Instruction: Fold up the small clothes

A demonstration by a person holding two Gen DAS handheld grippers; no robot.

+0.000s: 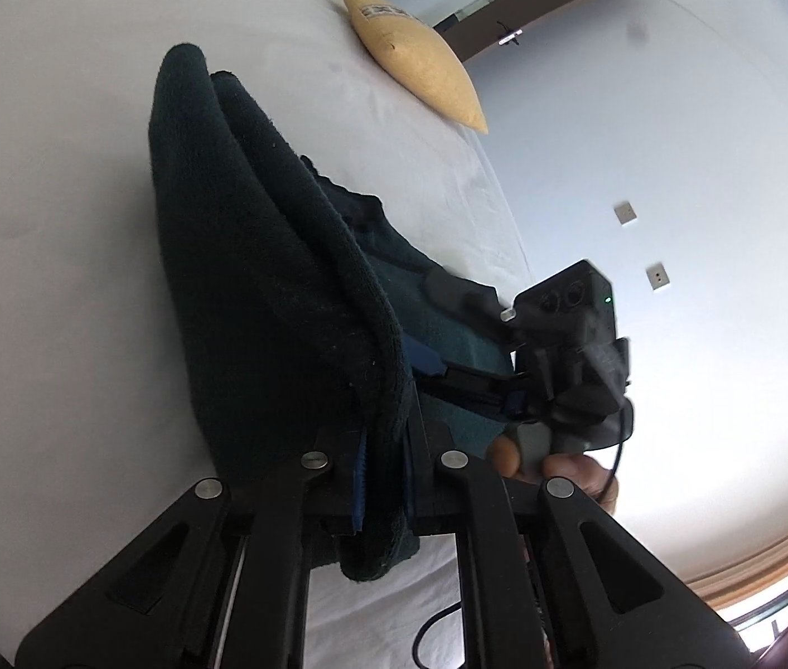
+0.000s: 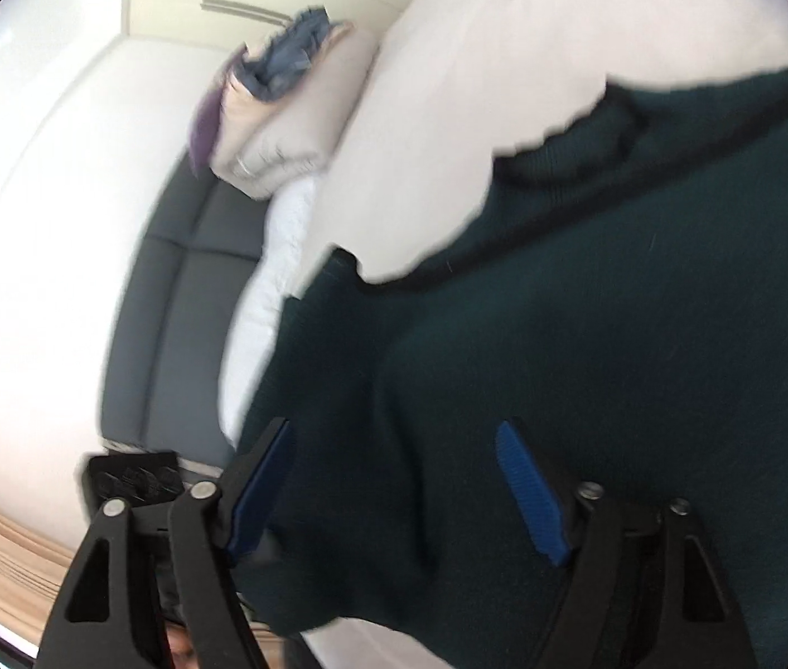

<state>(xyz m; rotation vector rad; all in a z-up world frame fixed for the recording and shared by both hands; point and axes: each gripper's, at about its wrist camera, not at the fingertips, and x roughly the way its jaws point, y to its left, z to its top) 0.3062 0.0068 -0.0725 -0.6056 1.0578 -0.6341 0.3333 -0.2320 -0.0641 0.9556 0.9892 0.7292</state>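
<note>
Left tool [image 1: 383, 479]: pads pressed together on a doubled fold of the dark green garment [image 1: 260, 279], which rises off the white bed [image 1: 59, 223]. Right tool [image 2: 394, 496]: fingers spread apart, the garment's cloth lying between them, unclamped. The garment drapes toward the bed's edge. A yellow cushion [image 1: 416, 56] rests at the bed's far edge.

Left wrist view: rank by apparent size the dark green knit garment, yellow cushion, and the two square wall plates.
1. Dark green knit garment, though closest to the camera.
2. Yellow cushion.
3. The two square wall plates look alike; no ranking.
</note>
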